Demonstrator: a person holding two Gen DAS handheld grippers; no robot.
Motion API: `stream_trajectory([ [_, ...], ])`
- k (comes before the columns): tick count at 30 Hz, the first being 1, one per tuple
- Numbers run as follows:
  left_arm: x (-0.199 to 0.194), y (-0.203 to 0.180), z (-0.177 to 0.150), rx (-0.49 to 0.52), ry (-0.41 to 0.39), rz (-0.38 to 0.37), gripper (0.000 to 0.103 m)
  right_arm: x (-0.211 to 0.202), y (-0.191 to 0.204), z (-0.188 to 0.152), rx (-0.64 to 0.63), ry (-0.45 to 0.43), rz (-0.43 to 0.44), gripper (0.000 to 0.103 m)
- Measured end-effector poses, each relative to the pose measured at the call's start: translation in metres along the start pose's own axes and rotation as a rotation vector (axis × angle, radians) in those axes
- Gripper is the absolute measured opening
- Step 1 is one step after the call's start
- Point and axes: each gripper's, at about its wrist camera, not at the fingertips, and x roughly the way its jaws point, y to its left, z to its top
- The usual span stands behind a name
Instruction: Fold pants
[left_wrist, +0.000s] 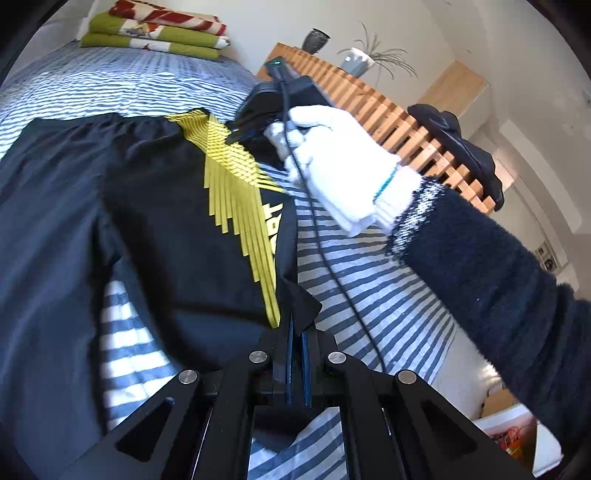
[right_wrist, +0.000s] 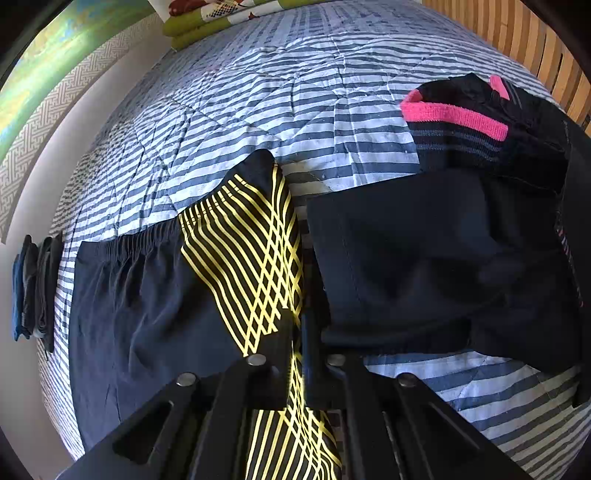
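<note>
One pair of black pants (left_wrist: 155, 206) with yellow lined panels lies spread across a blue-and-white striped bedspread (left_wrist: 122, 85), filling the left and centre of the left wrist view. At the bottom centre of that frame, the left gripper (left_wrist: 295, 332) has its fingers pressed together on a black corner of the pants. Upper centre, a white-gloved hand (left_wrist: 332, 158) in a dark fuzzy sleeve (left_wrist: 491, 280) holds the right gripper (left_wrist: 236, 136) down at the yellow panel near the waistband.

In the right wrist view, the right gripper's (right_wrist: 297, 332) fingers are pinched shut on the yellow-lined fabric of the pants (right_wrist: 147, 295) at lower centre. To the right lie two more dark garments: one folded black piece (right_wrist: 406, 251) and, above it, one with pink trim (right_wrist: 472, 118). A small stack of dark folded items (right_wrist: 35, 288) sits at the left edge. Folded green-and-red blankets (left_wrist: 155, 33) rest at the upper left of the left wrist view, beside a slatted wooden headboard (left_wrist: 388, 110).
</note>
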Motion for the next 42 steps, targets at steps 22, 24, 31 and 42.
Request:
stream_trajectory([
  [22, -0.203, 0.183, -0.137, -0.471, -0.252, 0.246, 0.002, -0.004, 0.320, -0.020, -0.274, -0.066, -0.026, 0.002],
  [24, -0.208, 0.201, -0.145, -0.512, -0.253, 0.231, 0.002, 0.017, 0.340, -0.023, -0.278, -0.040, -0.053, 0.002],
  [31, -0.209, 0.238, -0.160, -0.608, -0.259, 0.198, 0.002, 0.063, 0.376, -0.033, -0.293, 0.009, -0.111, 0.002],
  [42, -0.209, 0.245, -0.171, -0.641, -0.225, 0.171, 0.003, 0.084, 0.394, -0.040, -0.354, 0.069, -0.124, 0.021],
])
